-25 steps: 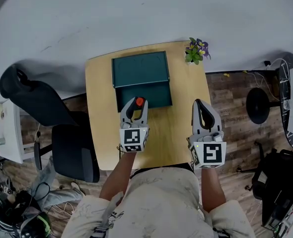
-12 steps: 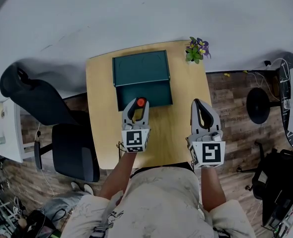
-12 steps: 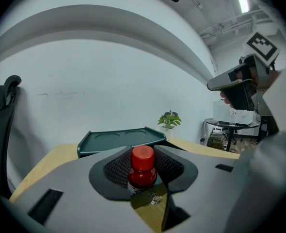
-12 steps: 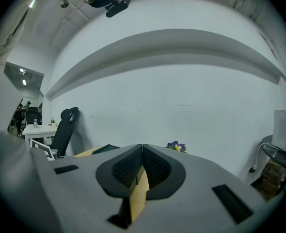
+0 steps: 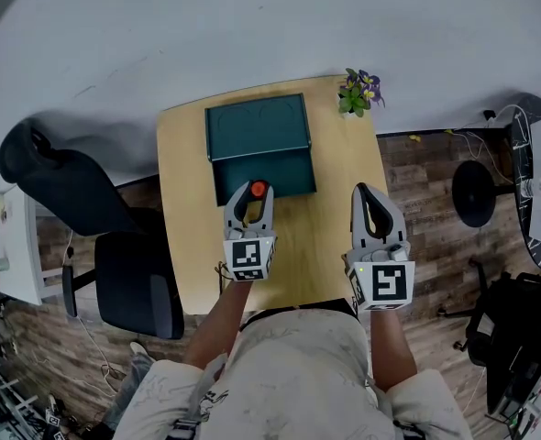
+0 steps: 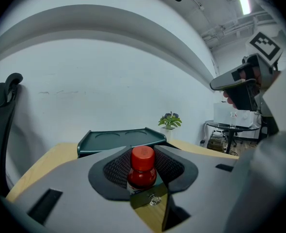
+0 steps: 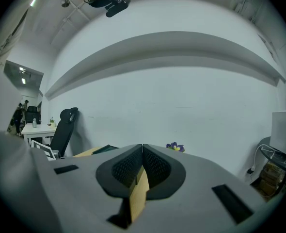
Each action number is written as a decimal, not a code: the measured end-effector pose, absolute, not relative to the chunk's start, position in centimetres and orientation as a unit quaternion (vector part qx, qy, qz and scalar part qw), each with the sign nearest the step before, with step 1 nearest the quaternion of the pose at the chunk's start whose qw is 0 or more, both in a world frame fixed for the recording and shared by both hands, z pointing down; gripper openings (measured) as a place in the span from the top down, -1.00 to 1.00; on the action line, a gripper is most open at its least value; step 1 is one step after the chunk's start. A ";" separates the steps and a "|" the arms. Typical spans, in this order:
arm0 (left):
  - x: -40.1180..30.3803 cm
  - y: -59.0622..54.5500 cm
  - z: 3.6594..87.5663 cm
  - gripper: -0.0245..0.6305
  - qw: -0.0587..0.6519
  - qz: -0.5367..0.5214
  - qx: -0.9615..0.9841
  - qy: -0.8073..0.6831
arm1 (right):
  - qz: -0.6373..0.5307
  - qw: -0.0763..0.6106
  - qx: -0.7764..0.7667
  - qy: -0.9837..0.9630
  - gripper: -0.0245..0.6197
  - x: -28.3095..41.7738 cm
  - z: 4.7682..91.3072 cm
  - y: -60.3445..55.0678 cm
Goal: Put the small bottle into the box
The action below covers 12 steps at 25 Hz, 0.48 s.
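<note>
Barely a twitch since a second ago: both grippers sit right where they were, and only clutter on the floor at the far left has changed. The left gripper (image 5: 249,193) is clamped on the small bottle (image 6: 142,171), red cap up, which hangs upright just short of the near edge of the teal box (image 5: 257,128). The right gripper (image 5: 369,195) has its jaws pressed together on nothing and idles over the table (image 5: 330,236), well off to the right.

Now the danger. The pads pinch only the bottle's rounded body, so a jerk forward could let it swivel or slip. Carry it too low and it may clip the box's near wall; let go too high and it could topple inside.

Both forearms reach straight out, side by side, with the tools tipped slightly downward toward the far wall.
</note>
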<state>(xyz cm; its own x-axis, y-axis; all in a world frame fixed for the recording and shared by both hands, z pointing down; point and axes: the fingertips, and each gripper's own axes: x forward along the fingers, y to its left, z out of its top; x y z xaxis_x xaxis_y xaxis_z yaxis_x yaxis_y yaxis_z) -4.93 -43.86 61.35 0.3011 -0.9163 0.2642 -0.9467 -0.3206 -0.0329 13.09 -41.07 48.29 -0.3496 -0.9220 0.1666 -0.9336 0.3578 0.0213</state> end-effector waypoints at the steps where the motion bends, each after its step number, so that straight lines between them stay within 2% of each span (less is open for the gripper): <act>1: -4.8 -43.8 61.3 0.45 0.066 0.116 0.806 -0.577 | 0.038 0.075 0.566 -0.820 0.87 13.1 48.2 -41.0; 3: -4.4 -43.6 61.3 0.30 0.069 0.114 0.811 -0.569 | 0.039 0.073 0.570 -0.817 0.87 13.2 48.1 -40.7; 5: -4.2 -43.5 61.2 0.23 0.074 0.110 0.812 -0.568 | 0.039 0.072 0.572 -0.816 0.87 13.3 47.9 -40.5; 12: -5.1 -43.1 60.8 0.20 0.087 0.101 0.802 -0.582 | 0.036 0.071 0.576 -0.813 0.87 13.5 47.4 -39.5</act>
